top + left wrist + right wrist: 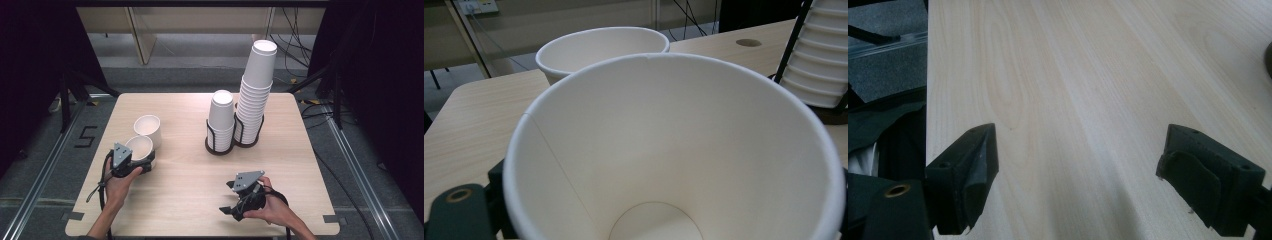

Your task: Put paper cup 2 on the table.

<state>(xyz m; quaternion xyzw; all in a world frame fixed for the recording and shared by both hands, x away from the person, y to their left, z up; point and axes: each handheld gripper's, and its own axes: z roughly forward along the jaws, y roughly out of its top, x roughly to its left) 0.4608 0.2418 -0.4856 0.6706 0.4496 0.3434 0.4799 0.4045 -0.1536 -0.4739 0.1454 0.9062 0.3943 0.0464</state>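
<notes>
A white paper cup stands upright on the left of the wooden table, and my left gripper is shut on it. In the left gripper view the cup's open mouth sits between the jaws, with the left finger against its wall. A second white cup stands just behind it, close or touching. My right gripper is held open low over bare wood near the front edge, with nothing between its fingers.
Two stacks of white cups stand in black wire holders at the back centre: a short stack and a tall leaning stack. Dark stands and cables lie on the floor around the table.
</notes>
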